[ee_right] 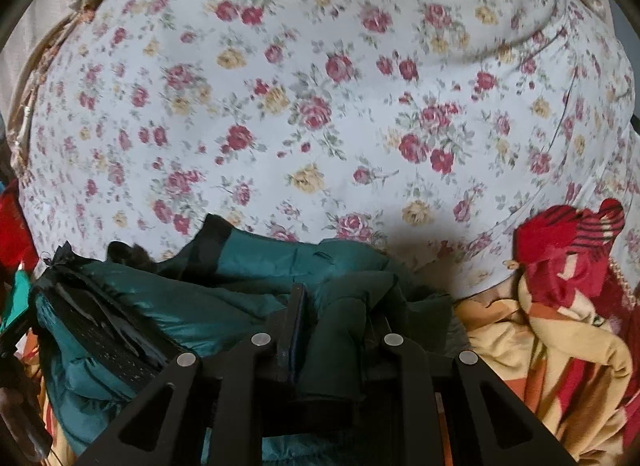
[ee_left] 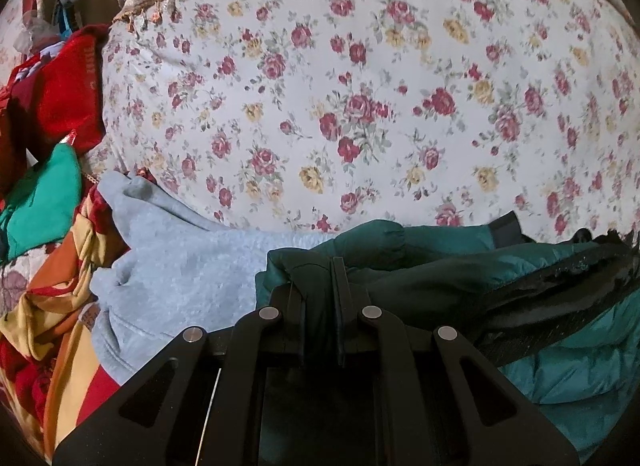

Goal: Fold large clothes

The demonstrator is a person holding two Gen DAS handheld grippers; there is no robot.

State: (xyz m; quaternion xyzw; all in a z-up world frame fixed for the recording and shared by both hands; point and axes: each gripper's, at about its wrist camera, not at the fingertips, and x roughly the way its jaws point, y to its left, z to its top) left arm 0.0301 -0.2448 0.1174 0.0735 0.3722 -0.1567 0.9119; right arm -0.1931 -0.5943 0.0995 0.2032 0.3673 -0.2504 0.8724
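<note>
A dark teal padded jacket (ee_left: pixel 440 262) with a black lining hangs bunched between my two grippers, above a floral bedsheet (ee_left: pixel 360 85). My left gripper (ee_left: pixel 320 278) is shut on a fold of the jacket at its left end. My right gripper (ee_right: pixel 336 306) is shut on a thick fold of the same jacket (ee_right: pixel 224 298) at its right end. A black-cuffed sleeve (ee_right: pixel 212 242) sticks up on the far side. The floral sheet (ee_right: pixel 320 85) fills the right wrist view too.
A light blue fleece (ee_left: pixel 180 266) lies left of the jacket. Red (ee_left: pixel 64 97) and green (ee_left: pixel 44 201) clothes and a striped orange blanket (ee_left: pixel 68 306) pile at the left. A red and yellow blanket (ee_right: pixel 560 306) lies at the right.
</note>
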